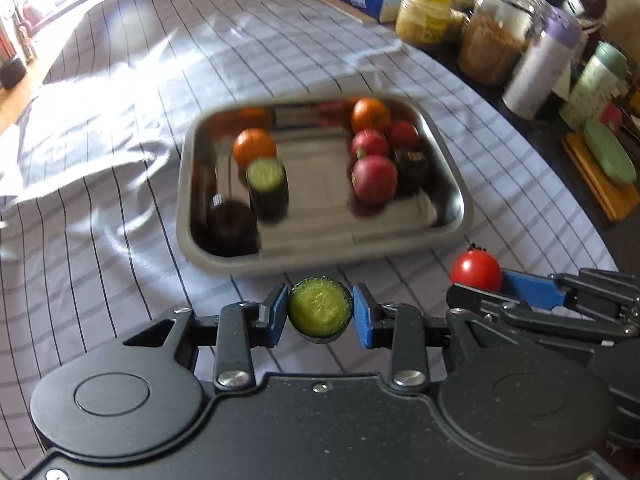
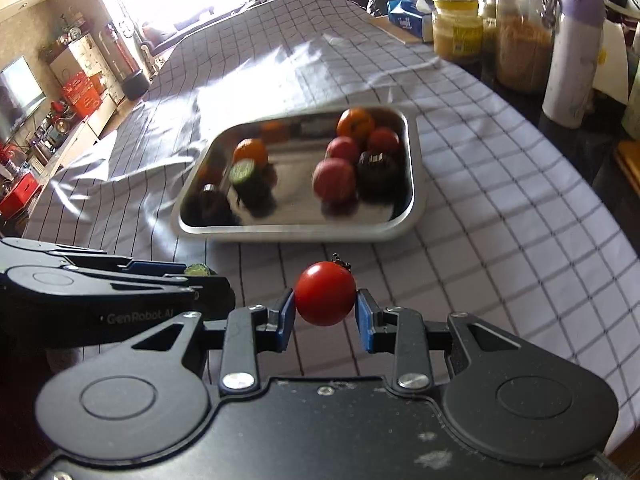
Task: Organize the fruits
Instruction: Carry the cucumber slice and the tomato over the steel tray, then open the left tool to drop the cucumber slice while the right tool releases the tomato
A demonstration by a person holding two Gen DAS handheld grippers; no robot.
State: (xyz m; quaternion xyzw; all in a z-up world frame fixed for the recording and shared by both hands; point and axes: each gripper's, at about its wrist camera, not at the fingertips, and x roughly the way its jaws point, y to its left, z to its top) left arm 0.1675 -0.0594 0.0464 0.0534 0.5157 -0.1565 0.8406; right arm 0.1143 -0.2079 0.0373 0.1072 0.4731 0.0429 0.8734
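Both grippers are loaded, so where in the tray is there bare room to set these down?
The tray floor is bare down its middle, between the cucumber piece and the red fruit, through to the near rim. Left side and far right corner are crowded.

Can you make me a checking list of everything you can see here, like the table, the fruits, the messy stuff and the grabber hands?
Surface: table under a checked cloth, wrinkled at the far end.
Job's things: steel tray holding oranges, reddish round fruits, a cucumber piece and dark items, all blurred.
Left gripper: shut on a cut cucumber chunk, short of the tray.
Right gripper: shut on a red tomato, also short of the tray.
Clutter: jars, a lilac bottle and a blue tissue box along the right edge.
Cables: nothing seen.
Surroundings: bright window, shelves with red boxes, a screen at left.
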